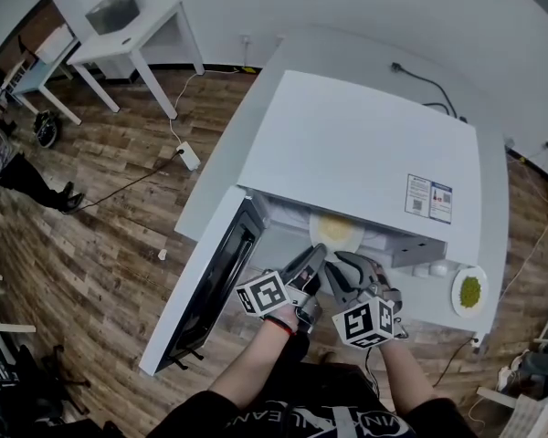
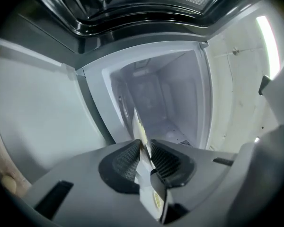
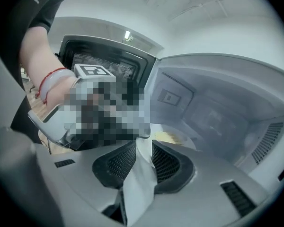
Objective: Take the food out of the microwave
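The white microwave stands with its door swung open to the left. Inside its cavity lies a white plate of pale yellow food. My left gripper is shut on the plate's near rim, and the plate shows edge-on between its pads. My right gripper is shut on the same rim just to the right, with the white rim pinched between its pads. The left gripper's marker cube and the hand holding it show at the left of the right gripper view.
A small plate of green food sits on the counter to the right of the microwave. The open door hangs out over the wooden floor. White tables stand at the far left.
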Demonstrator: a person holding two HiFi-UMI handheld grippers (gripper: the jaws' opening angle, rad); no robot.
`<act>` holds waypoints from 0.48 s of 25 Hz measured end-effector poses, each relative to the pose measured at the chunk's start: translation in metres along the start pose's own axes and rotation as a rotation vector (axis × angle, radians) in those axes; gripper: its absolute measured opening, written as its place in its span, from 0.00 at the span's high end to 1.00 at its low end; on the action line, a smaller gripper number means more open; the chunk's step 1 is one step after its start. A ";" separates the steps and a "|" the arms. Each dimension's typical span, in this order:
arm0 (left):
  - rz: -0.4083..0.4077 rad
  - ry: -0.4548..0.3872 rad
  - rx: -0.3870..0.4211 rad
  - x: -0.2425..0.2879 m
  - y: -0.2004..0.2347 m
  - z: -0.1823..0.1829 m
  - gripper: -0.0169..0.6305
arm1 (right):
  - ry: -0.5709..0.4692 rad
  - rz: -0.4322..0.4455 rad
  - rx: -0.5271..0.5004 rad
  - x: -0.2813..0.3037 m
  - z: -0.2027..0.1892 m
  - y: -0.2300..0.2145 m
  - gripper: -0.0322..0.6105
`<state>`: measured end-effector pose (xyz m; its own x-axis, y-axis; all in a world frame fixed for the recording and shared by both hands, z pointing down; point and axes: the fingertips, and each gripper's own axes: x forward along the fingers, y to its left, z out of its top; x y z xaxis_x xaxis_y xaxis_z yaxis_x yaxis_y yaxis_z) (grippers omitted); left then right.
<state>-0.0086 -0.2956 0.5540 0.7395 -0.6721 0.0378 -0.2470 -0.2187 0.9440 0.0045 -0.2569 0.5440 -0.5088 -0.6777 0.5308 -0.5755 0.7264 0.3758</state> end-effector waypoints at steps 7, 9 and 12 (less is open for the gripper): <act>0.008 -0.027 -0.029 -0.001 0.001 0.003 0.87 | -0.036 -0.076 0.315 -0.025 -0.006 -0.024 0.77; 0.009 -0.030 -0.034 -0.001 0.002 0.003 0.87 | -0.055 -0.083 0.507 -0.030 -0.016 -0.028 0.77; 0.009 -0.031 -0.038 -0.003 0.003 0.003 0.87 | -0.097 -0.086 0.805 -0.033 -0.031 -0.032 0.77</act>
<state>-0.0133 -0.2960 0.5558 0.7174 -0.6957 0.0370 -0.2293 -0.1857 0.9555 0.0590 -0.2546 0.5380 -0.4734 -0.7614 0.4429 -0.8803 0.3914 -0.2682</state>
